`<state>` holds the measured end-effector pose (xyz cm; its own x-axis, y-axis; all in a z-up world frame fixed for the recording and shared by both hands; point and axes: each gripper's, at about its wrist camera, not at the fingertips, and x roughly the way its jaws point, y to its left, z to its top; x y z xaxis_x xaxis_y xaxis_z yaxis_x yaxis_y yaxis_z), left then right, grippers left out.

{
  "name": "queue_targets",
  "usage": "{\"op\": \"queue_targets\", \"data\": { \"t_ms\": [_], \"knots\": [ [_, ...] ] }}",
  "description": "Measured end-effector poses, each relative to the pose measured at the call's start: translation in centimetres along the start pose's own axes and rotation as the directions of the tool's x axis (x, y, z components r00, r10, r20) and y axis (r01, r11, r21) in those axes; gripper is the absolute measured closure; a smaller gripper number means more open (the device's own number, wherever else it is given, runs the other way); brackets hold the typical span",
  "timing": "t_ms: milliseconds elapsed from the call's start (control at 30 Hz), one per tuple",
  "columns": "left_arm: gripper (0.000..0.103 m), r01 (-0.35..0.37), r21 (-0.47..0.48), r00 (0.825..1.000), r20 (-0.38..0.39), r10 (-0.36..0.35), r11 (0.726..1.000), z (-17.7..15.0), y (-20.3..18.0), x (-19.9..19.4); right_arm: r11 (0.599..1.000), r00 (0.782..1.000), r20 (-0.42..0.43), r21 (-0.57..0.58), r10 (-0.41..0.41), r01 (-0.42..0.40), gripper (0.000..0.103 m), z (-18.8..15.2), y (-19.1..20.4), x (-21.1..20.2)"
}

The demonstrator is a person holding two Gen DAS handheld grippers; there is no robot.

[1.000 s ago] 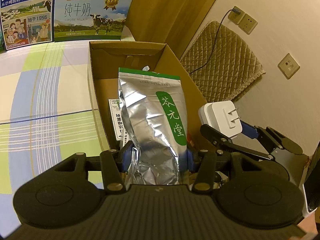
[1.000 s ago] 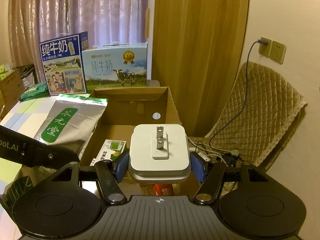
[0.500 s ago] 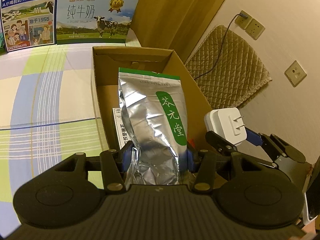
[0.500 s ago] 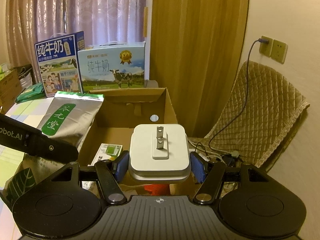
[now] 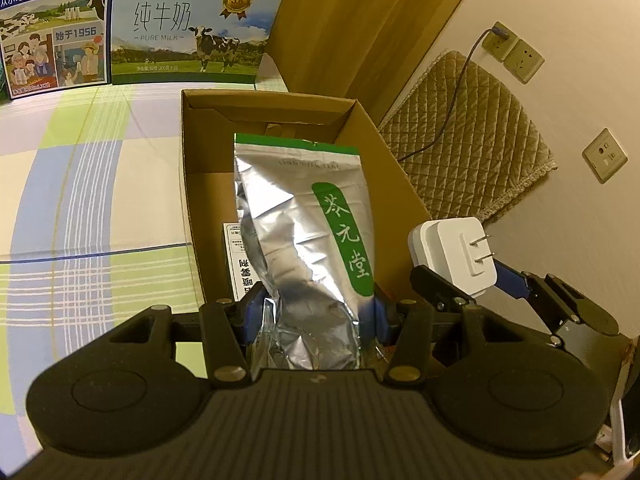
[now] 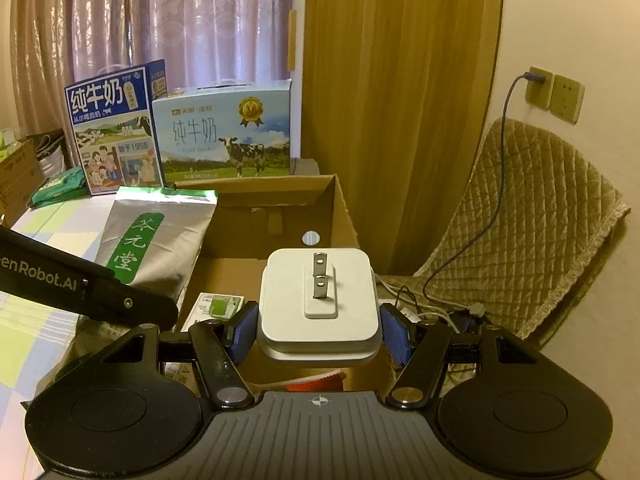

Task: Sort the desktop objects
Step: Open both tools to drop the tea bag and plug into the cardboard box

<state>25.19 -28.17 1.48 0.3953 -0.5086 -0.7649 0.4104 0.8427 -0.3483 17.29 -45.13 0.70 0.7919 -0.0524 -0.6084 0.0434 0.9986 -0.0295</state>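
Two tools grip foil pouch and charger above cardboard box holding a carton.

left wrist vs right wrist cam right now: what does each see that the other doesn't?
Only the left wrist view: the left gripper shut on the foil pouch, and a third wall socket low on the wall.

Only the right wrist view: the right gripper from behind, the pink curtain, and the cables on the floor.

Both: the cardboard box, the white plug adapter, the two milk cartons, the small box inside the cardboard box, the quilted cushion.
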Motion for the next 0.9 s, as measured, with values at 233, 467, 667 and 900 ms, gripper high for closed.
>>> {"op": "queue_targets", "data": {
  "t_ms": [233,467,667,900],
  "knots": [
    [0.053,-0.011,-0.007,1.0,0.014,0.011,1.0,0.4,0.1,0.6,1.0,1.0,-0.001,0.004,0.0,0.0,0.041,-0.1,0.1,0.6],
    [0.053,-0.013,0.011,0.999,0.032,0.013,1.0,0.5,0.3,0.3,1.0,1.0,-0.01,0.007,0.001,-0.001,0.041,-0.4,0.0,1.0],
    [0.053,-0.022,0.03,0.999,0.038,0.021,0.999,0.2,0.2,0.0,1.0,1.0,-0.014,0.007,0.0,0.0,0.041,-0.5,0.1,1.0],
    [0.052,-0.033,0.064,0.998,0.056,0.029,0.997,0.1,0.0,-0.7,1.0,1.0,-0.011,0.005,0.002,-0.002,0.041,-0.3,0.3,0.8]
  ]
}}
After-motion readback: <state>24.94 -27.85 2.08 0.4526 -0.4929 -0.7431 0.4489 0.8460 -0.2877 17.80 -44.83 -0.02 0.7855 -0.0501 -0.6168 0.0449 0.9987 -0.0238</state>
